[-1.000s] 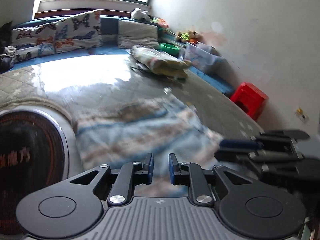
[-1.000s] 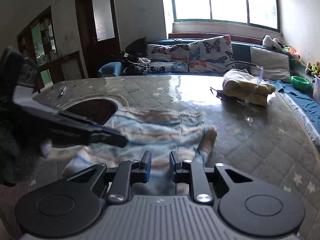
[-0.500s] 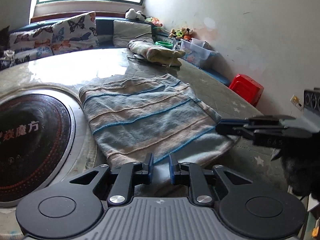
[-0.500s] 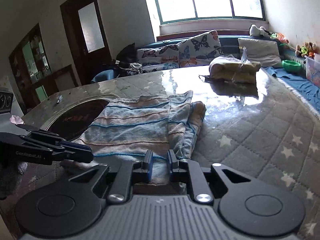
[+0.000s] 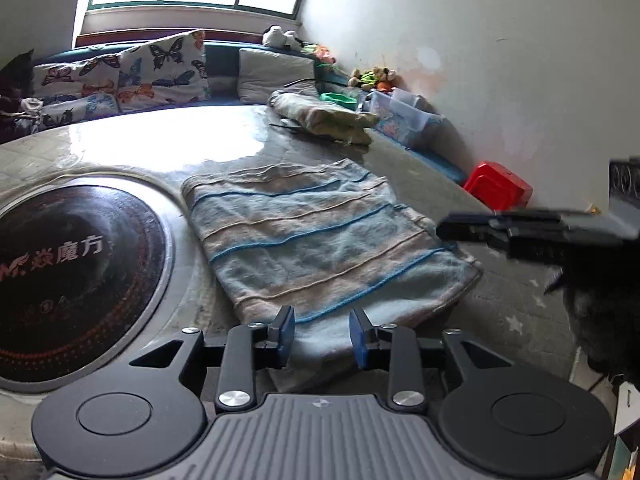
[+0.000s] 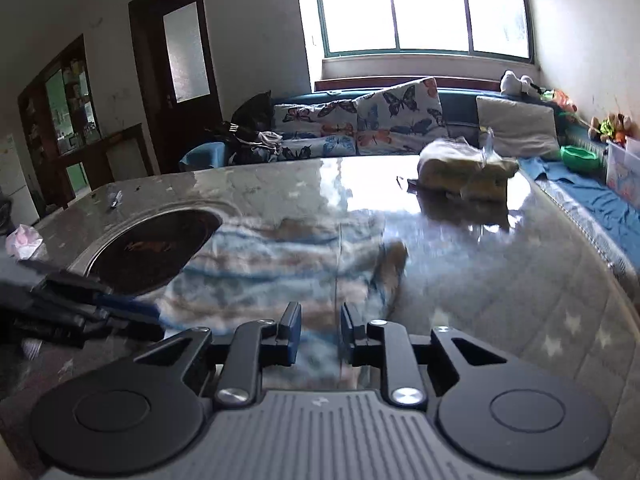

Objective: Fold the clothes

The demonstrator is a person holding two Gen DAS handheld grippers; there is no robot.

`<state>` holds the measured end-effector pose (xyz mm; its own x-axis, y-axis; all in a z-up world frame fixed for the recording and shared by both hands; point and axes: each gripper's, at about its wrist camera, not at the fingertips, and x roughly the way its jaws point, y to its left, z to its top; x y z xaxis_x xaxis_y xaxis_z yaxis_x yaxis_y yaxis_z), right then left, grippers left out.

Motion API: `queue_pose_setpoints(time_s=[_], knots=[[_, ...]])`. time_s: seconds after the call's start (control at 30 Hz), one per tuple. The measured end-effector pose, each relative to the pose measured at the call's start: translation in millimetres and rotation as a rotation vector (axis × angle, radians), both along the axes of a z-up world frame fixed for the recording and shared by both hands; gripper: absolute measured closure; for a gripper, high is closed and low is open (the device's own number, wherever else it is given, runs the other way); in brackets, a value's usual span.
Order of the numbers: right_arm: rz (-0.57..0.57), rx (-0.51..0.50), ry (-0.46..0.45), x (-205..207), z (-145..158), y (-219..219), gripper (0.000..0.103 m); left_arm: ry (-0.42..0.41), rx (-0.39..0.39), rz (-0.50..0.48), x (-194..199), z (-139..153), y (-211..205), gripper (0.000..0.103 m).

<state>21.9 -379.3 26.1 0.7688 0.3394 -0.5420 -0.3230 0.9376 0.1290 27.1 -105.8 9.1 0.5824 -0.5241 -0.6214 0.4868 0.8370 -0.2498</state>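
Left claw: I am watching my left claw hanging low over the near edge of the striped garment, its blue pads spreading apart at this moment; cloth is showing in the gap, but neither pad is pressing on it, so nothing is being gripped.
Right claw: my right claw is also widening its narrower gap, hovering over the garment's near hem with fabric visible between the pads and no pinch on it; this view is blurring, so I cannot tell whether the pads are grazing the cloth.
Garment: the pale blue and beige striped piece is lying folded and flat on the worktop, running from 6 o'clock toward 12 in the left view, with its right side doubled into a thicker edge in the right view.
Hotplate: a round dark cooktop is sitting sunk in the worktop at 9 o'clock, just beside the garment's left edge.
Other cloth: a yellowish folded bundle is resting at 12 o'clock, well apart from the garment.
Beyond the worktop: butterfly cushions are lining a bench under the window, and a red stool is standing at 2 o'clock.
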Motion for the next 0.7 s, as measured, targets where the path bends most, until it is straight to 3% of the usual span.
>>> queue_pose_setpoints(time_s=[0.17, 0.3, 0.5, 0.7], knots=[[-0.029, -0.005, 0.020, 38.2, -2.4, 10.7, 0.082, 0.011, -0.005, 0.007, -0.6, -3.3, 2.6, 0.070], [-0.079, -0.017, 0.094, 66.9, -21.8, 10.5, 0.082, 0.018, -0.003, 0.004, 0.4, -6.2, 3.5, 0.070], [-0.082, -0.012, 0.069, 68.2, -17.0, 8.8, 0.081, 0.021, -0.008, 0.002, 0.9, -6.4, 5.0, 0.070], [-0.120, -0.004, 0.103, 91.1, -15.3, 9.5, 0.079, 0.024, -0.014, 0.004, 0.3, -7.0, 5.8, 0.070]])
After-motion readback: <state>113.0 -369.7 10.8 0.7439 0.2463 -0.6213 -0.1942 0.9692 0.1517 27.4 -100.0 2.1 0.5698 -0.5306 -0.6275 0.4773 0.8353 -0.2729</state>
